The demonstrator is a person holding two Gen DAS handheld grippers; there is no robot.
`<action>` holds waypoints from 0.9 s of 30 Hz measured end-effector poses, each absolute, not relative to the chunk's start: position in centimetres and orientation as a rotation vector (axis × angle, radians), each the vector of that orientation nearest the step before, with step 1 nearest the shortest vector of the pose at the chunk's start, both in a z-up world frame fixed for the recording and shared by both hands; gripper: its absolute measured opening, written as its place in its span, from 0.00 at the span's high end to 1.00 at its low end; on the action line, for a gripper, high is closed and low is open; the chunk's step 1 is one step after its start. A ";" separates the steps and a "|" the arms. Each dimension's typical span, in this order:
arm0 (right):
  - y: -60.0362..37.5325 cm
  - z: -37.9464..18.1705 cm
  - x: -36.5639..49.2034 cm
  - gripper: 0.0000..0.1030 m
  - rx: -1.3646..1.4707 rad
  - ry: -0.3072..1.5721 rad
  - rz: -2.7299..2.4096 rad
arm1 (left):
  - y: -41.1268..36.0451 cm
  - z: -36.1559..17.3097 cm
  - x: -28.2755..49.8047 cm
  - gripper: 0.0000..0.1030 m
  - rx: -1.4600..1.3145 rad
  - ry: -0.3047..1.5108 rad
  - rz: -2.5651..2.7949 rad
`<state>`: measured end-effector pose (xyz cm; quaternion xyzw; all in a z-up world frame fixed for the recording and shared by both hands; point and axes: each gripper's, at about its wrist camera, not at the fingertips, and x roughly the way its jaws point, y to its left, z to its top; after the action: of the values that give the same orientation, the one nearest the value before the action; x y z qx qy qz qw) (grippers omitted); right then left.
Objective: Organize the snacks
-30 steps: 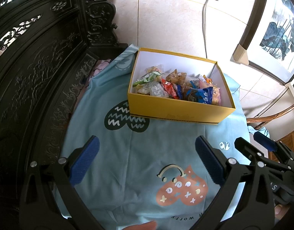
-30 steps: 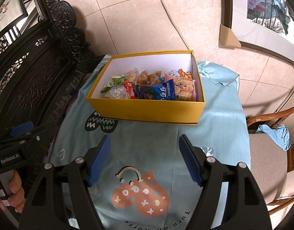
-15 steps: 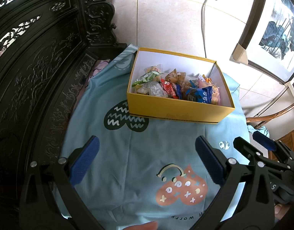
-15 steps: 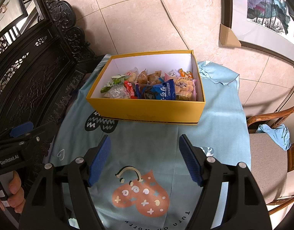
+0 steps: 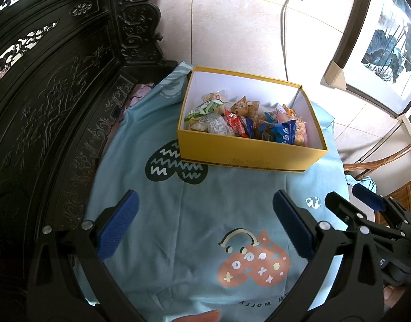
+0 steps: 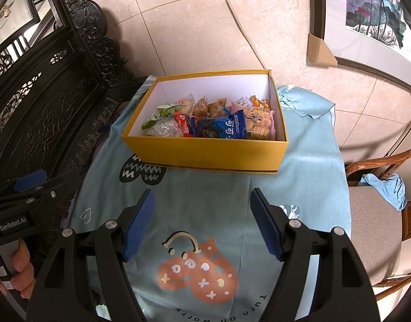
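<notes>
A yellow box [image 5: 248, 158] [image 6: 205, 155] stands on the far half of a table under a light blue patterned cloth [image 5: 194, 230] [image 6: 205, 204]. Several wrapped snacks [image 5: 245, 123] [image 6: 213, 123] lie packed inside it, among them a blue packet [image 6: 232, 127] and a pink-edged pack of round crackers [image 6: 259, 124]. My left gripper [image 5: 205, 212] hangs open over the near cloth with nothing between its blue pads. My right gripper [image 6: 202, 209] is also open and empty, short of the box. Each gripper shows at the edge of the other's view.
A dark carved wooden bench back [image 5: 50, 102] [image 6: 44, 107] rises close on the left. A wooden chair with a grey seat [image 6: 374, 230] and a blue cloth stands right of the table. A cable [image 6: 240, 26] runs down the tiled wall behind. A framed painting [image 6: 371, 21] leans there.
</notes>
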<state>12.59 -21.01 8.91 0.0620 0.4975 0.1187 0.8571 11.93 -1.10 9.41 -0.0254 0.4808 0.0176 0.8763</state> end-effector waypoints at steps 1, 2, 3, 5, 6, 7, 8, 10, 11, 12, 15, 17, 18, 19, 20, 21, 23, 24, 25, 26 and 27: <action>-21.0 8.9 12.6 0.28 0.130 1.046 0.249 | -1.1 9.4 11.9 0.02 -0.051 1.003 0.038; -21.0 8.9 12.6 0.28 0.131 1.046 0.249 | -1.1 9.4 11.9 0.02 -0.052 1.003 0.038; -21.0 8.9 12.6 0.28 0.130 1.046 0.250 | -1.1 9.4 11.9 0.02 -0.054 1.003 0.036; -21.0 8.9 12.6 0.28 0.130 1.045 0.250 | -1.1 9.5 11.9 0.02 -0.052 1.001 0.036; -21.0 8.9 12.6 0.28 0.131 1.046 0.249 | -1.2 9.4 11.8 0.02 -0.050 1.001 0.036; -21.0 8.9 12.6 0.28 0.130 1.046 0.250 | -1.2 9.5 11.8 0.02 -0.051 1.002 0.036; -21.0 8.9 12.6 0.28 0.130 1.046 0.249 | -1.2 9.5 11.8 0.02 -0.051 1.001 0.037; -21.0 8.9 12.6 0.28 0.130 1.046 0.249 | -1.2 9.5 11.8 0.02 -0.050 1.000 0.035; -21.0 8.9 12.5 0.28 0.131 1.046 0.248 | -1.2 9.5 11.8 0.02 -0.050 1.001 0.034; -21.0 8.9 12.6 0.28 0.131 1.046 0.249 | -1.2 9.5 11.8 0.02 -0.049 1.002 0.034; -21.0 9.0 12.6 0.28 0.131 1.047 0.249 | -1.2 9.5 11.7 0.02 -0.048 1.002 0.032; -21.1 9.0 12.6 0.28 0.129 1.046 0.250 | -1.2 9.5 11.7 0.02 -0.049 1.000 0.035; -21.1 9.0 12.6 0.28 0.131 1.047 0.250 | -1.2 9.5 11.7 0.02 -0.049 1.002 0.033; -21.0 8.9 12.6 0.28 0.131 1.046 0.250 | -1.2 9.5 11.7 0.02 -0.049 1.002 0.034; -21.0 9.0 12.6 0.28 0.130 1.046 0.249 | -1.3 9.5 11.7 0.02 -0.049 1.003 0.034; -21.1 9.0 12.6 0.28 0.130 1.047 0.249 | -1.2 9.5 11.7 0.02 -0.049 1.003 0.034; -21.0 9.0 12.6 0.28 0.131 1.047 0.249 | -1.2 9.5 11.7 0.02 -0.048 1.003 0.032; -21.0 9.0 12.6 0.28 0.130 1.047 0.249 | -1.2 9.5 11.7 0.02 -0.048 1.003 0.033; -21.1 9.0 12.6 0.28 0.130 1.047 0.248 | -1.3 9.5 11.6 0.02 -0.049 1.004 0.035; -21.0 9.0 12.6 0.28 0.130 1.048 0.248 | -1.3 9.5 11.6 0.02 -0.048 1.004 0.037; -20.9 9.0 12.5 0.28 0.130 1.048 0.249 | -1.2 9.6 11.5 0.02 -0.046 1.002 0.037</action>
<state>12.53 -20.95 8.95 0.0621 0.4986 0.1183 0.8565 11.54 -1.24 9.57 -0.0222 0.4802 0.0177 0.8767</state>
